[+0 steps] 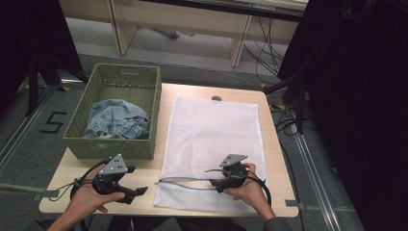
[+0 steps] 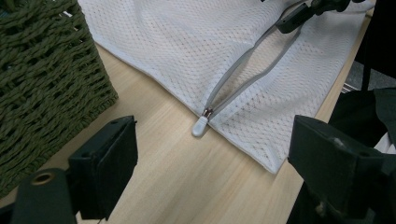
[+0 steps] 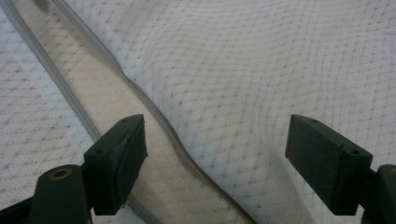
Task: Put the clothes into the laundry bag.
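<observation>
One white mesh laundry bag (image 1: 211,139) lies flat at centre frame, its zipper (image 2: 243,70) open, pull tab (image 2: 200,126) at the lower-left edge. The right gripper (image 1: 217,183) hovers spread over the opening; the left gripper (image 1: 137,192), also spread, waits beside the basket (image 1: 115,144). Thin mesh could slip or bunch when pinched.

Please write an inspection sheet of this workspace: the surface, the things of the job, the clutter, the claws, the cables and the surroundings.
Surface: light wooden table, bare at its edges.
Job's things: white mesh laundry bag lies flat; its grey zipper is open, white pull tab at the bag's edge. Green woven basket holds a crumpled denim garment.
Clutter: a small dark object at the far table edge, too small to identify.
Claws: left claw open beside the bag; right claw open over the zipper.
Cables: black cable trails from the right claw.
Surroundings: grey floor, loose wires.
</observation>
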The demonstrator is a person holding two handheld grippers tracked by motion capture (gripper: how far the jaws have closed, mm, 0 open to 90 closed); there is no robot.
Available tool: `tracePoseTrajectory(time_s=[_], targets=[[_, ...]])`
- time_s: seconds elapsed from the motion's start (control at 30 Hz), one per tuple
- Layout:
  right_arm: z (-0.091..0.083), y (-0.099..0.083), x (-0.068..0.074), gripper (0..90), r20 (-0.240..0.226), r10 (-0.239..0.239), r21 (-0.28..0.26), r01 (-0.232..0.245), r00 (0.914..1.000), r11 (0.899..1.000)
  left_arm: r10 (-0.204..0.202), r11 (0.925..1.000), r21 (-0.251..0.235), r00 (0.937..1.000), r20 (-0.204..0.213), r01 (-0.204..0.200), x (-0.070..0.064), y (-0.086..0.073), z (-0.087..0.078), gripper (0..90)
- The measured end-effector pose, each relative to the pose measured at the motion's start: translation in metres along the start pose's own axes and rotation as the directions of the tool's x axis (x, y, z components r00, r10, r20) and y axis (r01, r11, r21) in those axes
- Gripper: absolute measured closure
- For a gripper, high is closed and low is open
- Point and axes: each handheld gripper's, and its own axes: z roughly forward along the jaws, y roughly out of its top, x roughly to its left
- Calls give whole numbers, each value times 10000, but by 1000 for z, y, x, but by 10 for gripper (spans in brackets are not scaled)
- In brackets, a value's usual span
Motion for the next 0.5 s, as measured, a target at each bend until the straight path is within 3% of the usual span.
tracePoseTrajectory(time_s=[0.13,0.2,0.23,0.27,0.33,0.4,0.5], targets=[[3,1,-2,277,36,-48,92,48,10000,9999,-207,9998,-79,9998,-59,207,-2,0,1,154],[4,3,-4,349,-40,-109,328,110,9999,9994,-211,9997,-84,9998,-63,210,-2,0,1,155],[6,3,-5,432,23,-115,175,114,9999,9998,-219,9997,-79,9997,-64,218,-2,0,1,157],[6,3,-5,432,23,-115,175,114,9999,9998,-219,9997,-79,9997,-64,218,-2,0,1,157],[7,4,-8,533,91,-226,163,225,9997,9996,-53,10000,-65,10000,-33,53,-1,0,1,158],[7,5,-9,564,46,-196,161,195,9998,9997,-112,9999,-61,9999,-59,112,-1,0,1,159],[7,8,-12,691,169,-286,98,284,9994,9995,-128,9999,-69,9999,-81,128,-1,0,1,161]])
